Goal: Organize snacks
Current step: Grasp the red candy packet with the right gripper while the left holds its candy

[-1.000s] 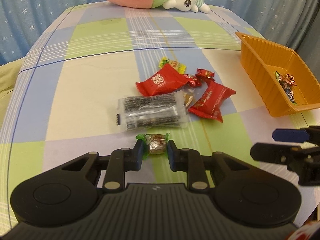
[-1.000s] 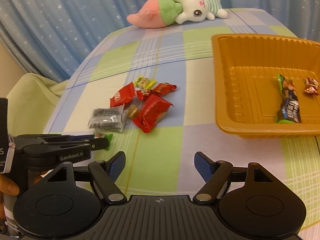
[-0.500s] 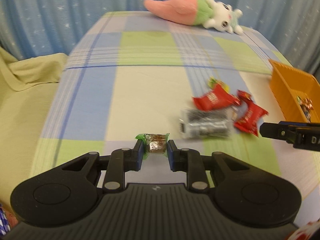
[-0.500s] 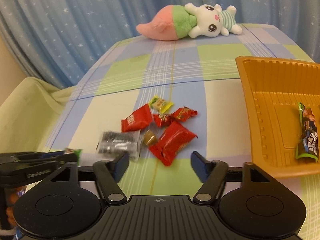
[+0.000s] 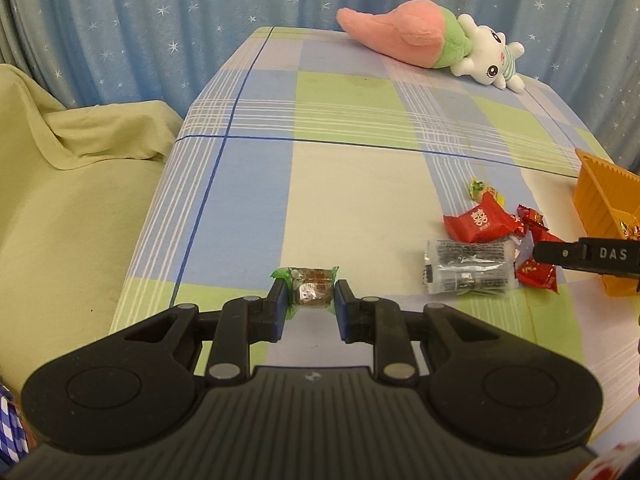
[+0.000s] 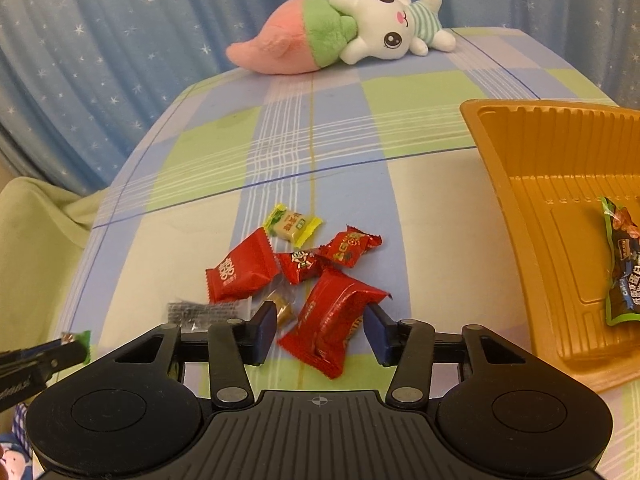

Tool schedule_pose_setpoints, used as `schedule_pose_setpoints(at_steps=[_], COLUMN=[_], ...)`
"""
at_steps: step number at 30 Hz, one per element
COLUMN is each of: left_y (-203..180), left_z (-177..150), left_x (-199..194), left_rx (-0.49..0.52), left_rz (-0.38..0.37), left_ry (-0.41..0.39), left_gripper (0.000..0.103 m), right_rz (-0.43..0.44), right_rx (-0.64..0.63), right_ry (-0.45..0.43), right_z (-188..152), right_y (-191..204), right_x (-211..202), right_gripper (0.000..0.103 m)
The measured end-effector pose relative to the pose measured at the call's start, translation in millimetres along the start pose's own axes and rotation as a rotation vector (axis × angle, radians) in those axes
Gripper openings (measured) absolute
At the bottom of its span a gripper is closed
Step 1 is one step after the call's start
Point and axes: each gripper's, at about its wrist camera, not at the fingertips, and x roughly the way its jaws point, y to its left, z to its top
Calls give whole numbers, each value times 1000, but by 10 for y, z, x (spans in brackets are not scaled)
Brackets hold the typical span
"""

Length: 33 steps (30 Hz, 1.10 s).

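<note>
My left gripper (image 5: 310, 300) is shut on a small brown candy in a green wrapper (image 5: 313, 287), held above the checked tablecloth to the left of the snack pile. The pile holds a clear packet of dark snacks (image 5: 468, 266), red packets and small candies. In the right wrist view my right gripper (image 6: 320, 332) straddles a big red packet (image 6: 332, 320) at the pile's near edge. Its jaws are closing, and the pads show no press on the packet. An orange tray (image 6: 520, 200) at the right holds a green and blue snack bar (image 6: 624, 272).
A pink and white plush toy (image 6: 344, 36) lies at the table's far edge before a blue starred curtain. A yellow-green cloth (image 5: 60, 200) covers something beside the table's left edge. A red double-happiness packet (image 6: 240, 272) and a yellow candy (image 6: 292, 224) lie further back.
My left gripper has carried the green-wrapped candy leftward, away from the pile. My right gripper has come in over the pile, and its jaws have narrowed around the big red packet.
</note>
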Motion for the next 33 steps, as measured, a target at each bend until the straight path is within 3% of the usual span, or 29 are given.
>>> schedule_pose_setpoints(at_steps=[3,5,14,33], left_y=[16,24,45,-227], left_z=[-3,-4,-5,-60], left_x=[1,1,-22,-275], left_rx=[-4,-4,-10,25], left_rz=[1,3,8,-35], left_ry=[1,1,-5,-42], left_gripper=[22,22,22,22], right_rz=[-8,-17,-3,86], right_rx=[3,-1,-14,-29], right_ry=[10,18,12,-35], right_z=[9,4,-1,-106], right_y=[7,7,-23,-59], right_x=[48,73,51,-521], right_gripper=[43,33,21,18])
